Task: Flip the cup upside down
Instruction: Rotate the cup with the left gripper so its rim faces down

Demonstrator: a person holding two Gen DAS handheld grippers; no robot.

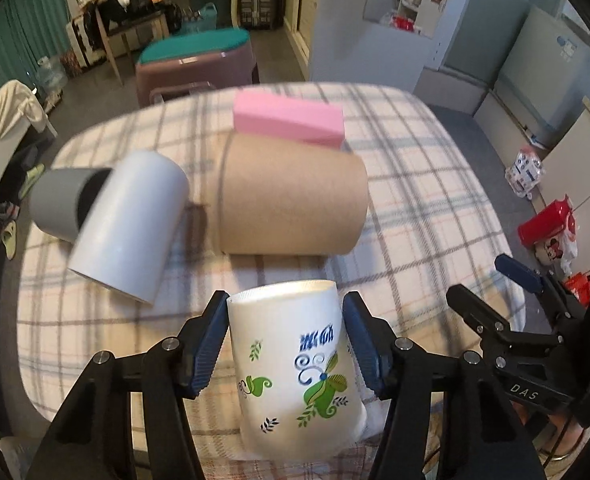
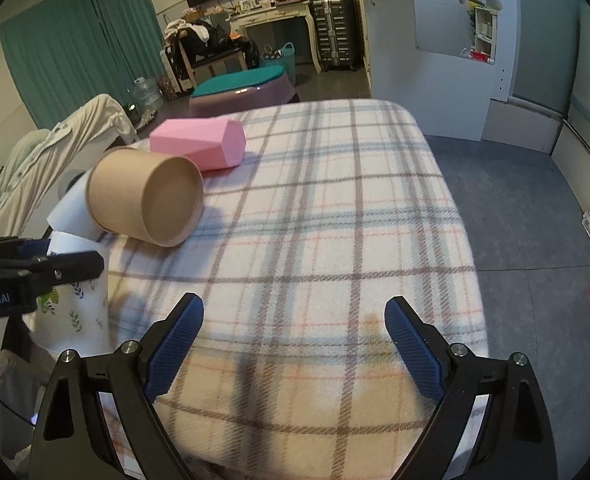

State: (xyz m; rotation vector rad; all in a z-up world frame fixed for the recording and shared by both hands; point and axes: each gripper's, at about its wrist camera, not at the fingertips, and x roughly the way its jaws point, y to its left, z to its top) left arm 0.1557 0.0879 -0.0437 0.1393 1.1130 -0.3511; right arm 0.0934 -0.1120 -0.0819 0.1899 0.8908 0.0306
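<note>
A white cup (image 1: 295, 372) with green and blue leaf print stands between the two blue pads of my left gripper (image 1: 285, 316). The pads sit at its sides near the far end; whether they press on it I cannot tell. The cup also shows at the left edge of the right wrist view (image 2: 75, 312), partly hidden behind the left gripper's body. My right gripper (image 2: 295, 320) is open and empty above the plaid cloth, to the right of the cup. It also shows in the left wrist view (image 1: 483, 280).
On the plaid-covered table (image 2: 335, 220) lie a brown cardboard tube (image 1: 291, 204), a white cylinder with a grey cap (image 1: 127, 228) and a pink faceted box (image 1: 287, 120), all beyond the cup. Grey floor lies to the right.
</note>
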